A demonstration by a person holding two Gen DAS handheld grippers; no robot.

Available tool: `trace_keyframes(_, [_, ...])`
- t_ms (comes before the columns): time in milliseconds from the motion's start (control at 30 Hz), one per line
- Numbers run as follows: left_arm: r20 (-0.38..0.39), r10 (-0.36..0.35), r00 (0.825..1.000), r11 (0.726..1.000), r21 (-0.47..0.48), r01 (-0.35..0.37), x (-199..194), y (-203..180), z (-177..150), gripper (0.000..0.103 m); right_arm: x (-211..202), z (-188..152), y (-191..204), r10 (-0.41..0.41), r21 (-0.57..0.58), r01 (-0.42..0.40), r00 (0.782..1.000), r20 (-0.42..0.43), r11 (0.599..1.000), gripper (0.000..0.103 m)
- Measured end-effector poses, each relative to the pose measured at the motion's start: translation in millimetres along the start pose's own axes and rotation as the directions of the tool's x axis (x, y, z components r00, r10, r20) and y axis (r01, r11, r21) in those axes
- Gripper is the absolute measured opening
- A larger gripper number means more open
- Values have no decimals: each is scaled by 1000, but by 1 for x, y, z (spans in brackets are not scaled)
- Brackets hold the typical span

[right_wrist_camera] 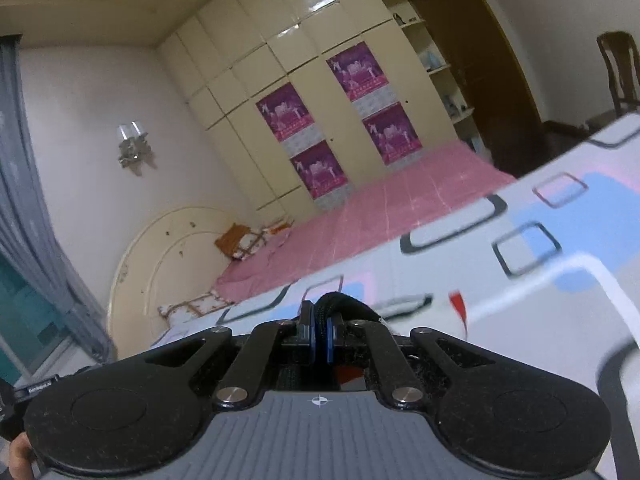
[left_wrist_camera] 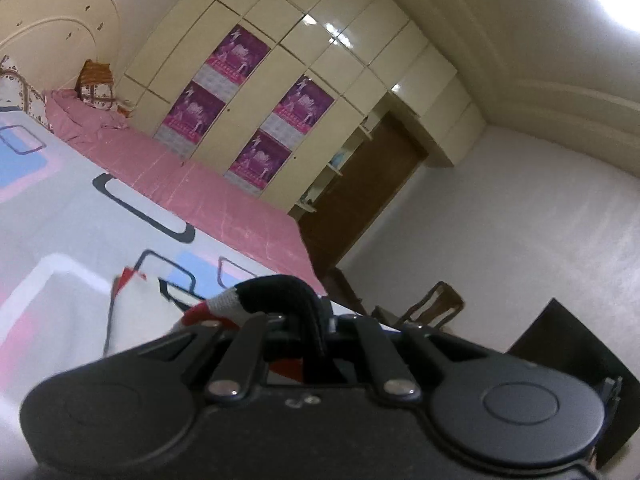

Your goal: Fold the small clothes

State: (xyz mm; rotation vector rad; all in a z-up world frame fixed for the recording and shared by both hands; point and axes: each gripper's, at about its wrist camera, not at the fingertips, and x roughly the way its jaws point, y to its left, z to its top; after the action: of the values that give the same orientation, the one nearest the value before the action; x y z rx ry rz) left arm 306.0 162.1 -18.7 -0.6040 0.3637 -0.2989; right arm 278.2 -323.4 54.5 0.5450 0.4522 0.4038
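Looking along left wrist view: left gripper [left_wrist_camera: 298,314] clamped narrow on dark ribbed edge of small garment [left_wrist_camera: 276,292], likely collar or cuff band, with grey-white stitched strip beside it. Rest of garment hanging down and left of gripper: white panel with red trim [left_wrist_camera: 132,304], off the bed [left_wrist_camera: 80,208], blurred. Held band running roughly across the view, from left gripper out toward frame left; cloth body trailing below. Bed with patterned sheet behind and to left, pink sheet [left_wrist_camera: 224,184] beyond, wardrobe [left_wrist_camera: 280,80] at far side.

Switching to right wrist view: right gripper [right_wrist_camera: 319,322] pinched narrow on same dark ribbed band [right_wrist_camera: 340,302], bunched between blue pads [right_wrist_camera: 330,340]. Garment spreading right of gripper: white cloth with red tip [right_wrist_camera: 456,304], blurred, above patterned bed. Band leading from right gripper toward frame right.

Judging: 2 corners held, 1 per gripper, long axis strung between them, body dangling beneath. Neither hand clearly nearer to bed. Next move hinging on laying hanging part flat onto sheet, held edge kept taut. Cannot tell which end is neck or hem.
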Motion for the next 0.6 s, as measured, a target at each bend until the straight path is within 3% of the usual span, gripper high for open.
trace_keyframes(100, [-75, 55, 996, 998, -17, -56, 53, 28, 5, 5, 55, 11, -13, -24, 16, 25, 999, -49, 1000, 4])
trace_keyframes(267, [-273, 145, 951, 985, -50, -165, 132, 85, -7, 5, 151, -9, -59, -117, 72, 135, 970, -213, 988, 4])
trace_keyframes(500, [-334, 131, 933, 982, -86, -169, 191, 126, 0, 6, 214, -13, -112, -109, 217, 178, 949, -296, 960, 4])
trace_keyframes(533, [-333, 109, 937, 984, -95, -148, 196, 130, 1, 9, 220, -12, -116, -101, 227, 175, 947, -304, 958, 5])
trace_keyframes(600, [-312, 74, 947, 984, -133, -121, 201, 135, 2, 34, 231, -8, -121, -136, 201, 202, 944, -299, 958, 10])
